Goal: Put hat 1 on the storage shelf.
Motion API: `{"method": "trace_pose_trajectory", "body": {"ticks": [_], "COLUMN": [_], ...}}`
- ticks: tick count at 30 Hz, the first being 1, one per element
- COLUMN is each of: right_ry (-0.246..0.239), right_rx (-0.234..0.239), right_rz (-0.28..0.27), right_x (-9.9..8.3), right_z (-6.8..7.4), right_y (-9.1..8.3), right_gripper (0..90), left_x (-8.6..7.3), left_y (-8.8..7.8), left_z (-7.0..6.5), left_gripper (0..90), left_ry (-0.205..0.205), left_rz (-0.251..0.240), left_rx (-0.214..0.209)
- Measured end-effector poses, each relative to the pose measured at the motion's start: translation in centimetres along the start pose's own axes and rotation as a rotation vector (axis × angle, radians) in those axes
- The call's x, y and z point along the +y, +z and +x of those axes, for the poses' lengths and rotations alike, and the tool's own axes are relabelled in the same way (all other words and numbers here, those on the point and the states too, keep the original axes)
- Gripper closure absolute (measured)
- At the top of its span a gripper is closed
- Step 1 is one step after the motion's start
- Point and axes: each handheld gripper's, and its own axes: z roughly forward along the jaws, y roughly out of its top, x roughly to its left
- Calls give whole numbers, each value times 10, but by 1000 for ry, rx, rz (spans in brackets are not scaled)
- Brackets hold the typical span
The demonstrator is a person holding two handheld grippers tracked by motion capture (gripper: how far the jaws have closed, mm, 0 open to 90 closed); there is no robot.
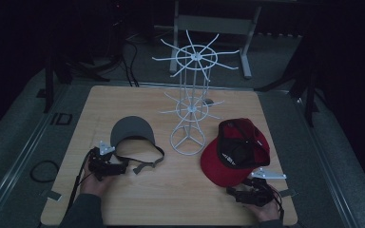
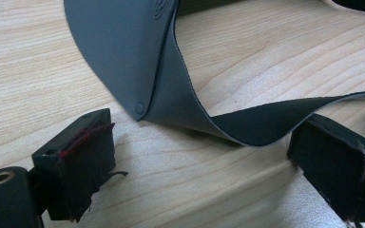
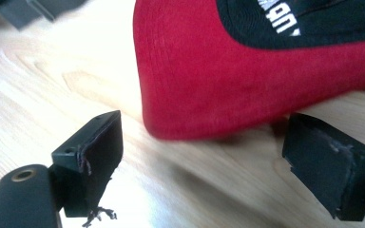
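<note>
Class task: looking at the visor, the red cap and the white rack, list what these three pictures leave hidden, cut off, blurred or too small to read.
- Cap lettering: right gripper view, blurred and cut by the top edge.
- Cap logo: high view, too small and dim.
- Visor front: left gripper view, cut by the top edge.
- Rack hook tips: high view, thin and faint against the dark.
</note>
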Motion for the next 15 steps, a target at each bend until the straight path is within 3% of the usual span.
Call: {"method": "trace_pose_trajectory", "body": {"ticks": [5, 7, 12, 15], "right_ry": [53, 46, 60, 96], "right_rx": [-37, -48, -38, -20], "right_rz": [-49, -52, -26, -32], "right_x": [11, 12, 14, 17], "right_z": [2, 3, 5, 4], "right_y": [14, 16, 27, 31], "right_gripper": [254, 293, 434, 492], "left_x": [0, 0, 0, 0], "left_y": [0, 0, 0, 0], "left_z": [0, 0, 0, 0], "left_gripper": [86, 86, 86, 86], "left_ry": [0, 0, -1, -1], "left_rz": [0, 0, 0, 0], "left_rx": [0, 0, 1, 1]}}
